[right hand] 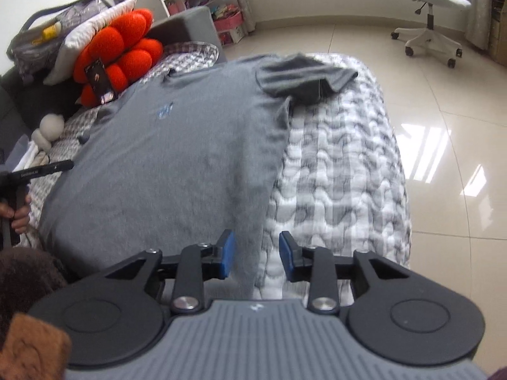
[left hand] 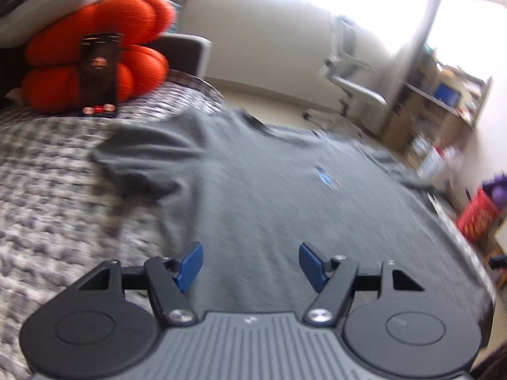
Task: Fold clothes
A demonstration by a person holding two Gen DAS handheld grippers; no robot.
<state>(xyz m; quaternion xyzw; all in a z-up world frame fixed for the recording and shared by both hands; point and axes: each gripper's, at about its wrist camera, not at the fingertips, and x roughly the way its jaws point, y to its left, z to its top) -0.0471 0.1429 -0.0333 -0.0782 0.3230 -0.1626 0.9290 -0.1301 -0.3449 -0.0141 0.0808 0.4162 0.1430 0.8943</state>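
Note:
A grey T-shirt (left hand: pixel 269 190) (right hand: pixel 177 158) lies spread flat, front up, on a bed with a grey-and-white quilt (left hand: pixel 47 190) (right hand: pixel 342 174). Its collar points away from me and both short sleeves lie out to the sides. My left gripper (left hand: pixel 250 266) hangs open over the shirt's near part, with only flat cloth under the wide gap between its blue pads (left hand: pixel 190 266). My right gripper (right hand: pixel 256 258) is open at the shirt's near right corner; the cloth edge runs between the pads without being pinched. The left view is motion-blurred.
An orange flower cushion (right hand: pixel 123 44) (left hand: pixel 95 47) with a dark phone (right hand: pixel 99 79) leaning on it sits at the bed's head, beside a small white plush (right hand: pixel 50 126). A hand (right hand: pixel 19 215) grips a black handle at left. A white office chair (right hand: pixel 427 6) and shelves (left hand: pixel 443 101) stand on the tiled floor.

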